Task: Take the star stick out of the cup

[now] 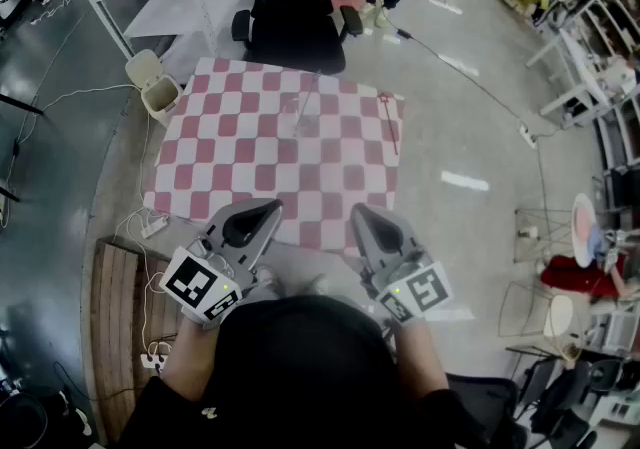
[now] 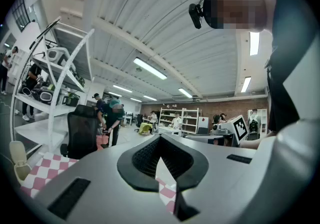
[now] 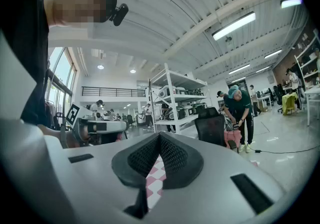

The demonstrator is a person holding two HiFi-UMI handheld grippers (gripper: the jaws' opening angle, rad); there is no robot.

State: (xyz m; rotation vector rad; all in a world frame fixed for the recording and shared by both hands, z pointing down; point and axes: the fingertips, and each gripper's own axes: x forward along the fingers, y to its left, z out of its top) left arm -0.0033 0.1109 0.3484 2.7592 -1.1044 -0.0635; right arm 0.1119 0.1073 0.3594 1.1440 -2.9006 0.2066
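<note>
**Holding both tools clenched at the near edge of the checkered counter**

At the far left a beige lidded waste bin [image 1: 152, 83] stands on the floor, just beside the counter's far left corner. A brown slatted wooden board [image 1: 122, 322] lies on the floor at the near left.

The counter [image 1: 225, 162] is covered with a red-and-white checkered cloth. The left tool [image 1: 268, 207] is held level over its near edge, left of centre. In the left gripper view, the left tool [image 2: 160, 137] has its jaws closed tip to tip with nothing between them.

A clear cup [image 1: 298, 119] stands upright on the far half of the cloth, near the middle and well apart from both tools. A thin pale stick [image 1: 313, 92] rises out of the clear cup and leans towards the far right. Behind the counter's far edge is a black office chair [image 1: 292, 7].

The right tool [image 1: 362, 209] is held level over the near edge, just right of centre. In the right gripper view, the right tool [image 3: 159, 137] is also clenched empty.

Near the counter's right edge a thin red stick [image 1: 391, 129] lies flat on the cloth, apart from the clear cup. The heads of both sticks are too small to tell which carries the star.
</note>
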